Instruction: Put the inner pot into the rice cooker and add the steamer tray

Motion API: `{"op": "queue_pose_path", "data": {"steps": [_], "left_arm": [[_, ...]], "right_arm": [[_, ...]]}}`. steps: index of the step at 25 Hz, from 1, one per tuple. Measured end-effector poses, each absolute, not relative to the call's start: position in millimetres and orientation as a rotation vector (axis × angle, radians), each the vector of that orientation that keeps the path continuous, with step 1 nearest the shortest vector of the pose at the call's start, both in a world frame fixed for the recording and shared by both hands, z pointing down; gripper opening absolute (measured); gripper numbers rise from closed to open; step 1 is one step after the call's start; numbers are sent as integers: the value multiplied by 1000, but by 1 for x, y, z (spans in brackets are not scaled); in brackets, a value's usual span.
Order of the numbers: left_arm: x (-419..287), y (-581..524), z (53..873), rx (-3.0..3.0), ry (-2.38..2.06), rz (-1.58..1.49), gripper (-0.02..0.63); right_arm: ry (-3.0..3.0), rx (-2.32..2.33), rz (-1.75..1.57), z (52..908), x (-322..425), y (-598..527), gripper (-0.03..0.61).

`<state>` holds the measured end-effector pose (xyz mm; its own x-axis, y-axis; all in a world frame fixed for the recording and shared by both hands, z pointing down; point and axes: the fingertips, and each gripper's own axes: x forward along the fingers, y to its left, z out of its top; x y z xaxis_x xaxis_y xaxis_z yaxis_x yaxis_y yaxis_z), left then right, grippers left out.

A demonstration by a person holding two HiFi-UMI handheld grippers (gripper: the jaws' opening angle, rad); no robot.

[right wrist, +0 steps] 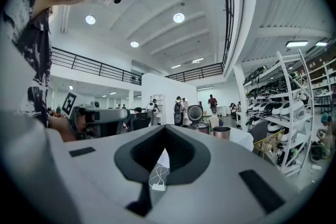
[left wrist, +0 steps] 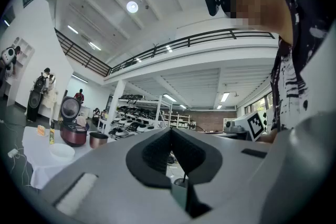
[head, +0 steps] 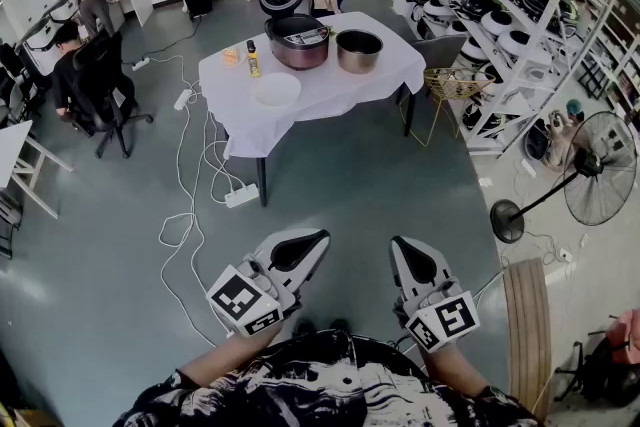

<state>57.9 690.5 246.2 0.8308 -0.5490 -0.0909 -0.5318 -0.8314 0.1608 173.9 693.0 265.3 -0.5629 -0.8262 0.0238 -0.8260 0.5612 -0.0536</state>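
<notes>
Left gripper (head: 318,238): grey, two-jaw, jaws together, empty.
Right gripper (head: 398,244): same, jaws closed on nothing.
Inner pot (head: 358,50): round bronze metal, on white-clothed table (head: 345,87), just beside open maroon rice cooker (head: 298,42).
Steamer tray (head: 277,89): white, round, table front-left.

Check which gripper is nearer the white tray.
Left. Both hang over the floor, well short of the table; left gripper roughly faces the tray, right gripper is off to its right.

Rice cooker (head: 296,53) is maroon, inner pot (head: 359,51) coppery, tablecloth (head: 340,91) white.
</notes>
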Motion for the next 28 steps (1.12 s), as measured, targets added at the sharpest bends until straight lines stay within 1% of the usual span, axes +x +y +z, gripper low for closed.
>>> {"op": "queue_pose_path", "data": {"steps": [12,15,16,17,18,20,21,28], "left_arm": [[58,694,250,2867,-854,-201,5],[56,693,252,2865,-855,-209,5],[55,692,252,2866,-856,-212,5],[54,691,252,2865,-858,-213,5],[54,690,251,2864,-860,-213,5],[53,688,250,2858,-864,-211,5],[54,687,250,2855,-865,-209,5],[75,675,260,2844,-860,-187,5]], "right_arm": [[2778,-1441,-95,267,171,699,-5],[2728,-1355,-87,258,170,698,-5],[2708,-1318,-65,252,168,696,71],[2684,-1295,-26,245,166,694,394],[2663,-1291,24,238,165,692,491],[2659,-1302,95,232,165,691,540],[2668,-1301,99,233,166,689,549],[2691,-1304,40,247,182,680,554]]}}
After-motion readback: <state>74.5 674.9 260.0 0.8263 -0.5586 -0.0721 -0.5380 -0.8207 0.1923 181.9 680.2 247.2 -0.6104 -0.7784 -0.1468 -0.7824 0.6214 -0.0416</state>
